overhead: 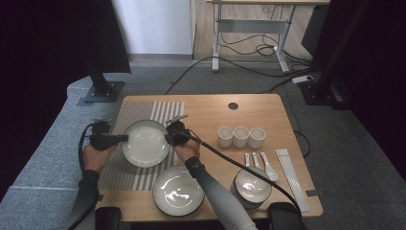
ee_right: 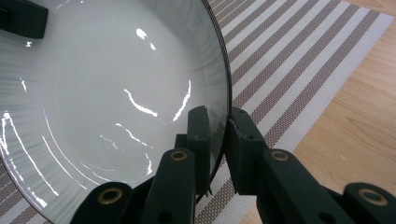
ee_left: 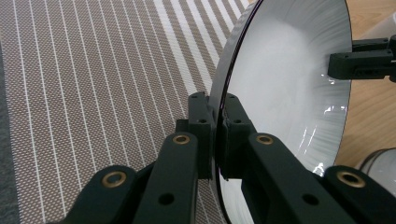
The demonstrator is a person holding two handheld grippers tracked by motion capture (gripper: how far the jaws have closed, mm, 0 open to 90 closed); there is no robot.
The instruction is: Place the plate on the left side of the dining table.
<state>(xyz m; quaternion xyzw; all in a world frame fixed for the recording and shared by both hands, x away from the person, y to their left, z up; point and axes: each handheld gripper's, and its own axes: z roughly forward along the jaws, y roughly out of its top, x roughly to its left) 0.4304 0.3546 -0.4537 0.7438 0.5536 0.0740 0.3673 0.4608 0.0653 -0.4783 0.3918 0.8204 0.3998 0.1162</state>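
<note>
Two claws are gripping one white plate [overhead: 146,143] over the striped placemat [overhead: 125,143] on your worktop [overhead: 249,112]: your left claw [overhead: 125,138] is pinching its left rim, your right claw [overhead: 167,138] its right rim. Nearby, a second plate [overhead: 178,189] and three cups [overhead: 241,137] are sitting empty.

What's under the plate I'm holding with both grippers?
Under the plate lies the striped placemat, seen beside the rim in both gripper views. The left gripper and right gripper clamp opposite rims. The mat directly beneath is covered.
</note>
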